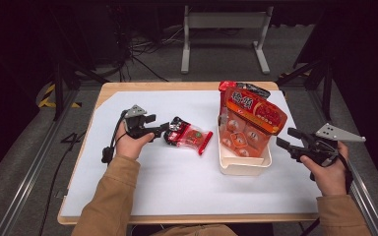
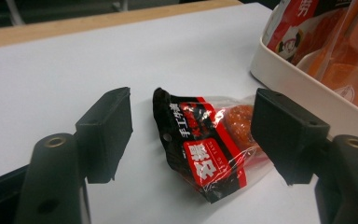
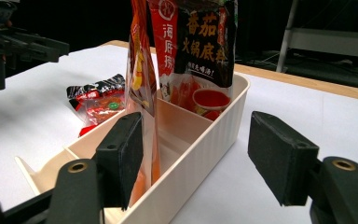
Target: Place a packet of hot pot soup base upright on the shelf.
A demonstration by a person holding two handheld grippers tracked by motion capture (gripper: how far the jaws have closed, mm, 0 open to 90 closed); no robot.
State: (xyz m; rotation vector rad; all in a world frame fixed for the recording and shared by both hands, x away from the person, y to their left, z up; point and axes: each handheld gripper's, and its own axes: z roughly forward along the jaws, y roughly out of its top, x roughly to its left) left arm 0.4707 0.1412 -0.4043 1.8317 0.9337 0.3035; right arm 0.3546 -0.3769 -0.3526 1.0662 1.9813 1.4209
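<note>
Tan sleeves (image 1: 109, 196) come in from the bottom edge, one forearm each side of the desk (image 1: 177, 182), which has a white sheet over a wooden top.

Left hand-held gripper (image 1: 165, 131) sits at the left-middle of the desk, jaws spread apart and empty, tips right at the black end of a small snack packet (image 1: 189, 136). In the left gripper view that packet (image 2: 205, 149) lies flat on the white surface between the two black jaws but neither jaw touches it; black-and-red label, clear film, orange-red food inside. A red strip of the packet points toward the bin.

Cream plastic bin (image 1: 243, 164) stands right of centre, with dividers inside. Large orange-red pouches (image 1: 251, 120) stand upright in it and rise well above the rim. In the right gripper view the bin (image 3: 200, 154) is close in front of the jaws, and a tall pouch with a dark printed panel (image 3: 200, 46) stands in its far compartment.

Right hand-held gripper (image 1: 283, 139) hovers just beside the bin's right wall, jaws wide apart, holding nothing.
</note>
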